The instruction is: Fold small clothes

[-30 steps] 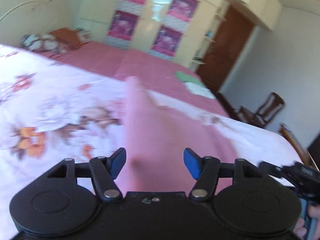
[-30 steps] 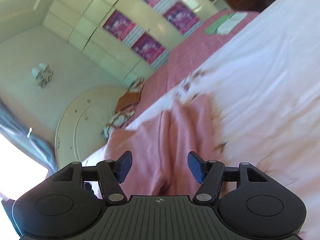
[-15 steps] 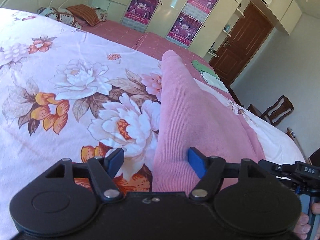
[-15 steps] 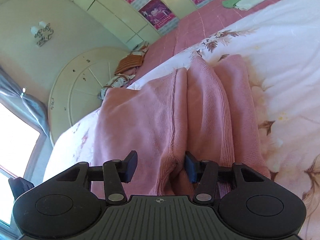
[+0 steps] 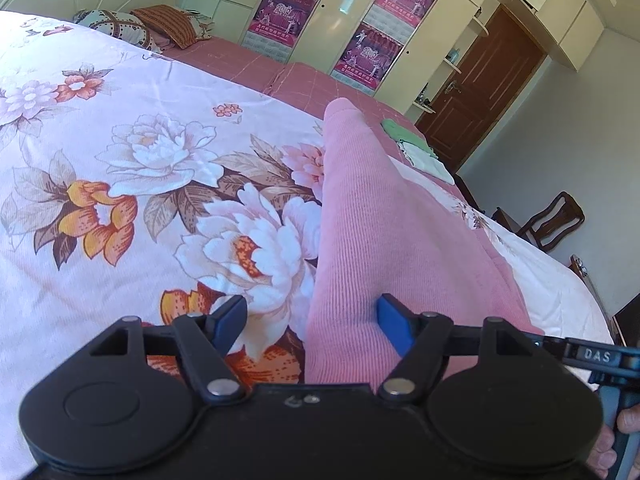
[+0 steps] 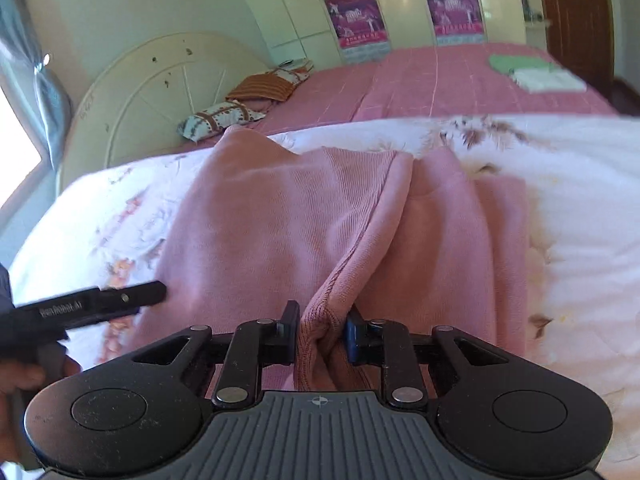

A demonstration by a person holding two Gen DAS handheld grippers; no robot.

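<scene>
Lettering "DAS" stands in pale capitals on a black bar (image 5: 596,355) at the right edge of the left wrist view. The wardrobe posters (image 5: 280,16) carry a large "2010"; their smaller print, and the black arm (image 6: 86,306)'s white lettering, are unreadable.

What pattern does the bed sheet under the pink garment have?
The sheet has large flowers, white, pink and orange, with brown leaves. The left wrist view shows it best.

Free room: floral bedspread (image 5: 120,184) lies bare across the left wrist view's left half.
Obstacle: pink garment (image 5: 380,232) lies centre-right.
Far obstacles: pillows (image 5: 136,28) upper left, folded cloths (image 5: 416,148) upper right.
</scene>
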